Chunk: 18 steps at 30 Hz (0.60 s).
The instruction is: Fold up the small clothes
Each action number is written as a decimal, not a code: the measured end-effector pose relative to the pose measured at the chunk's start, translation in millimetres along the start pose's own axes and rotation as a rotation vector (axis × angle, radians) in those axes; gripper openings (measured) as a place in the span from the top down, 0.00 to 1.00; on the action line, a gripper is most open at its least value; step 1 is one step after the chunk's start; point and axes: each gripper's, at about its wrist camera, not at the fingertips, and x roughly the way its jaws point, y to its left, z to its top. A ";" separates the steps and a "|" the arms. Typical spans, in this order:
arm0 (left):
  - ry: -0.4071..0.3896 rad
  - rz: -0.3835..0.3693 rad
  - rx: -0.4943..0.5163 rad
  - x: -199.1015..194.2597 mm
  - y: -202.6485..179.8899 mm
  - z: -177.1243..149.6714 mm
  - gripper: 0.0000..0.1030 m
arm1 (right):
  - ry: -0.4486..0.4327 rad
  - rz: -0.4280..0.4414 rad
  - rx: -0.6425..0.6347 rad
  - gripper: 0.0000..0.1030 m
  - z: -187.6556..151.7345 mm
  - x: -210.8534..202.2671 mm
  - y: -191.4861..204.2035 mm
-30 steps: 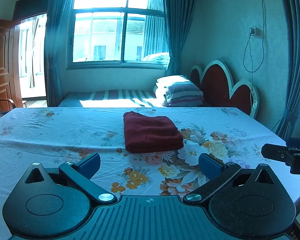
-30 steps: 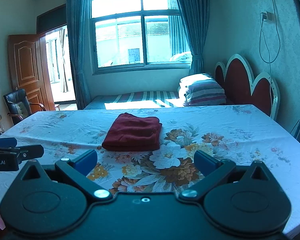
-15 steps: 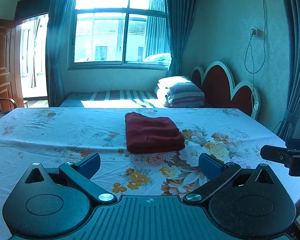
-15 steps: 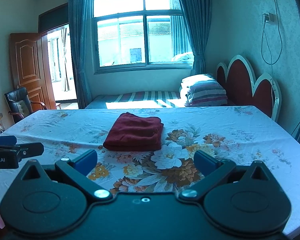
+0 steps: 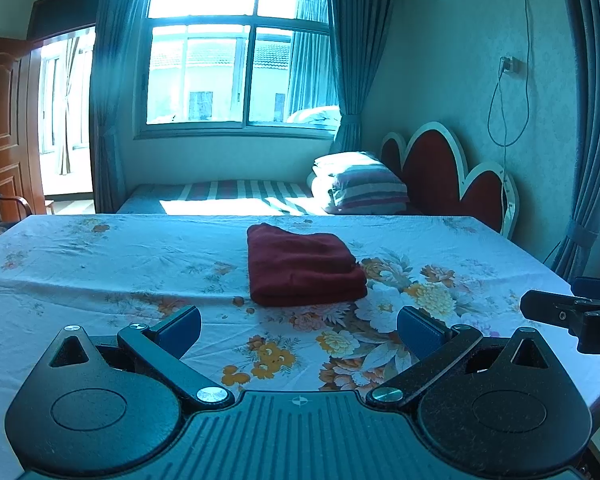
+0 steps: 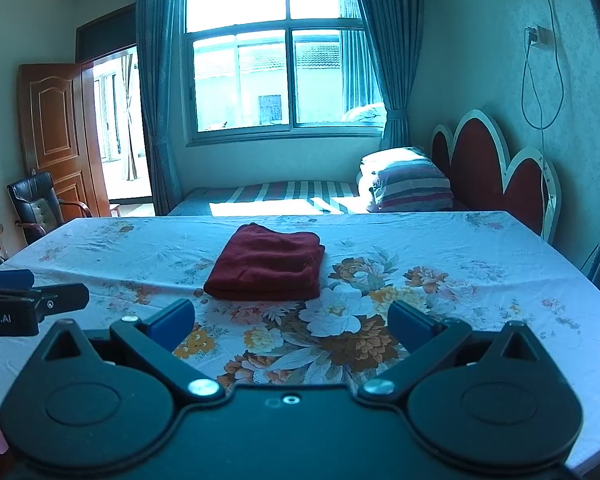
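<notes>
Red cloth (image 5: 302,270) lay folded, soft rectangle on floral bench (image 5: 100,264); my left gripper (image 5: 299,332) and right gripper (image 6: 291,325) both spread, empty.

Daylight floods in through the window (image 5: 236,60), whose upper panes are blown out to white, and a cold blue-green cast lies over both views. Below the window a hard sunlit patch glares on the striped bed (image 5: 236,200). To the left of the window a doorway (image 6: 120,128) is also overexposed. In front of the window the table (image 5: 100,264) is evenly lit, and the red cloth (image 5: 300,268) throws only a thin shadow at its near edge. Fisheye bending curves the curtains (image 6: 380,60) and walls beside the window, and the corners darken. Focus is fairly sharp throughout, slightly soft at the rims.
</notes>
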 end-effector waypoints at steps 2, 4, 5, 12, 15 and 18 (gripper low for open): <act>-0.001 0.000 0.000 -0.4 0.2 0.1 0.00 | -0.002 0.000 -0.002 0.00 0.1 0.2 -0.3; -0.001 0.003 0.001 -0.4 0.0 0.3 0.00 | -0.004 0.004 0.000 0.00 0.2 0.3 -0.3; -0.002 0.004 -0.001 -0.6 0.0 0.5 0.00 | -0.005 0.004 -0.002 0.00 0.0 -0.1 -0.5; -0.006 0.007 -0.007 -0.5 -1.0 1.3 0.00 | 0.000 0.004 -0.004 0.00 0.2 -0.2 -1.1; -0.007 0.007 -0.010 0.6 -1.5 1.5 0.00 | -0.002 0.002 -0.009 0.00 1.7 -0.6 -2.1; -0.006 0.012 -0.010 1.5 -2.0 0.9 0.00 | -0.004 0.000 -0.007 0.00 2.8 -0.3 -3.7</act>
